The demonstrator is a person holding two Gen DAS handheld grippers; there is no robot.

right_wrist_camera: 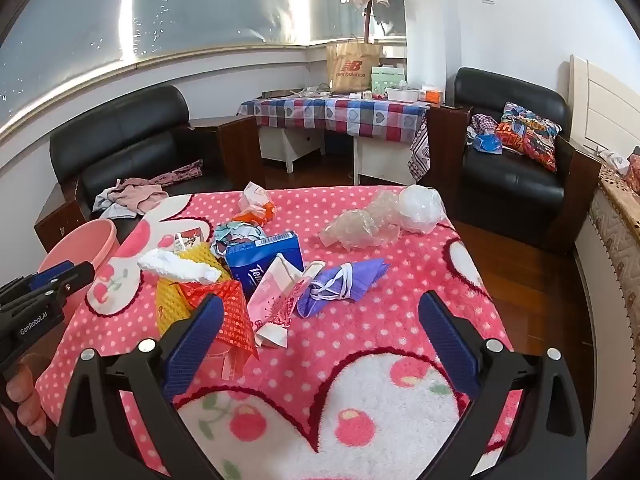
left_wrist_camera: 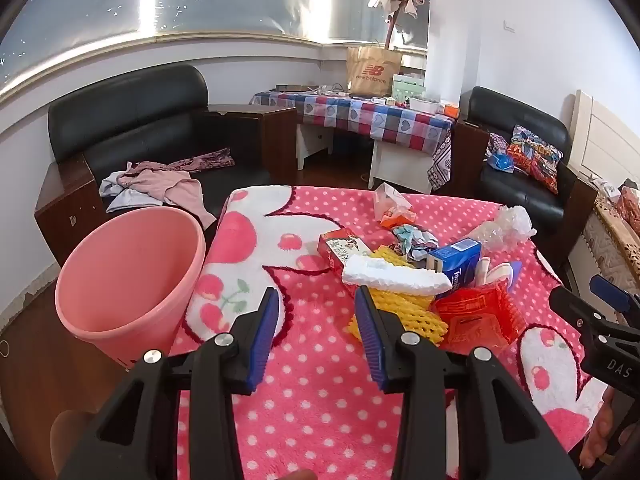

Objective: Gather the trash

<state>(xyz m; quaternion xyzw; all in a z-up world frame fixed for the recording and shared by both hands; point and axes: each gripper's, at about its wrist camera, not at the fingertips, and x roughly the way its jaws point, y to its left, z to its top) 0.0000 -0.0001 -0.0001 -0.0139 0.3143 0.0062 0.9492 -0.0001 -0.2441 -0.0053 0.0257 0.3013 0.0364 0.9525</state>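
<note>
Left gripper (left_wrist_camera: 316, 312) nearest, jaws apart, empty; pink bin (left_wrist_camera: 132, 276) at the tabletop's left edge looks empty, trash pile (left_wrist_camera: 420, 276) uncollected. Right view: right gripper (right_wrist_camera: 320, 320) jaws wide apart, empty, hovering near the pile. Task barely begun.

Bare blanket (right_wrist_camera: 380, 320) lies open right of the trash pile (right_wrist_camera: 248, 276).

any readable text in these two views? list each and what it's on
"new balance" with NB logo: brown paper bag
"Tem…", cut off: blue tissue pack
"GenRobot.AI": left gripper
"DAS": right gripper
Red carton print: too blurred to read.
</note>
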